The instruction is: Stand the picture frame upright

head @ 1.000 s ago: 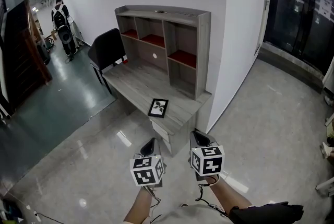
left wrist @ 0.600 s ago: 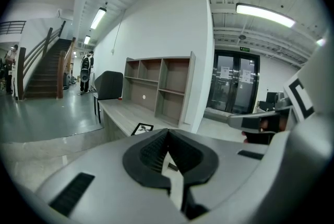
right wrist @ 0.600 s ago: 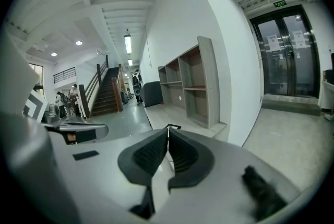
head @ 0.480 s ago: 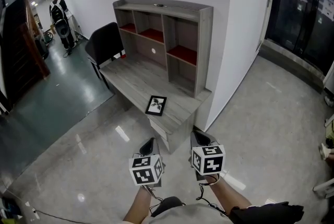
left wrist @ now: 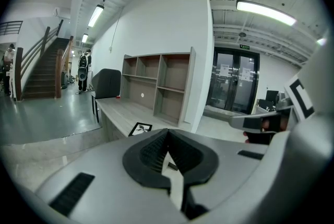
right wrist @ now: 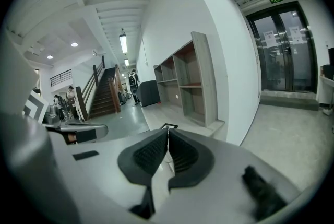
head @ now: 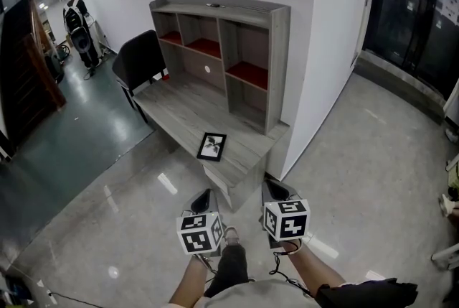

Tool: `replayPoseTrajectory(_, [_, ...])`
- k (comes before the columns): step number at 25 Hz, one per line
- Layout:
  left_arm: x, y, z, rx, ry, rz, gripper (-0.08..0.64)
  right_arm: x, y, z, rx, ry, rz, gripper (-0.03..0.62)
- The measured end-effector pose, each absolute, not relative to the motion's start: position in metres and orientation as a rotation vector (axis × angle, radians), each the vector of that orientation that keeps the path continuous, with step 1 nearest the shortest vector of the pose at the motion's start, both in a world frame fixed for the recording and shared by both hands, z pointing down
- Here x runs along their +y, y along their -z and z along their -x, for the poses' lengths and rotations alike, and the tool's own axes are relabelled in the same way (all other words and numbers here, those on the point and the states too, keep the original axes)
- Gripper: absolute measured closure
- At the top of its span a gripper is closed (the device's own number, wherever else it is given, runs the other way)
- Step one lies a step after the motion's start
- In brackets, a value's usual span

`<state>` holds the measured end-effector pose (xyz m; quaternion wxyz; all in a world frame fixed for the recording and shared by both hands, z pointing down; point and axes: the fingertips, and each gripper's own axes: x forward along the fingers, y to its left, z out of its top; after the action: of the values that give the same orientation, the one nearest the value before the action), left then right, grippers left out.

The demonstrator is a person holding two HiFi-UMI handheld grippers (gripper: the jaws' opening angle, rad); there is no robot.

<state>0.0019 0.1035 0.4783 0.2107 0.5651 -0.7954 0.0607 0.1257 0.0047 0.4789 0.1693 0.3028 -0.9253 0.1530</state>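
The left gripper [head: 206, 196] and the right gripper [head: 270, 187] are hovering side by side, each with its jaws clenched together on nothing. Ahead of both tips, the picture frame [head: 213, 146] is lying flat near the desk's [head: 179, 109] front edge. Beyond it, a shelf unit [head: 247, 48] is standing on the desk, and a black chair [head: 140, 66] is sitting farther off to the left.

Matt grey wood-grain desk [head: 188, 111], glossy floor [head: 100, 177]

Black-rimmed rectangular picture frame [head: 212, 146] shows a dark sprig on white, against the pale grey wood-grain worktop [head: 183, 109]. At twelve o'clock, the grey shelf unit [head: 280, 62] has red floors. Grey left claw [head: 206, 196] and right claw [head: 270, 188] bear black-and-white square-marked cubes.
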Motion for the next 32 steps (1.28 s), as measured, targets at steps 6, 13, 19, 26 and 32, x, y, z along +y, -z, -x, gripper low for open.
replayPoseTrajectory(6, [0.084,-0.481,0.01,-2.207,-0.166,-1.589,0.548,-0.009,-0.486,-0.114,-2.626,-0.439,-0.866,0.56])
replayPoseTrajectory(13, [0.058,-0.488,0.032,-2.213,-0.164,-1.589,0.548,-0.035,-0.49,-0.092,-2.621,-0.434,-0.875,0.56])
replayPoseTrajectory(19, [0.029,-0.493,0.059,-2.192,-0.199,-1.592,0.548,-0.065,-0.495,-0.068,-2.608,-0.462,-0.888,0.56])
replayPoseTrajectory(26, [-0.01,-0.489,0.097,-2.189,-0.22,-1.606,0.548,-0.099,-0.493,-0.033,-2.608,-0.476,-0.893,0.56])
replayPoseTrajectory(32, [-0.043,-0.493,0.123,-2.156,-0.237,-1.624,0.548,-0.132,-0.493,-0.008,-2.586,-0.485,-0.924,0.56])
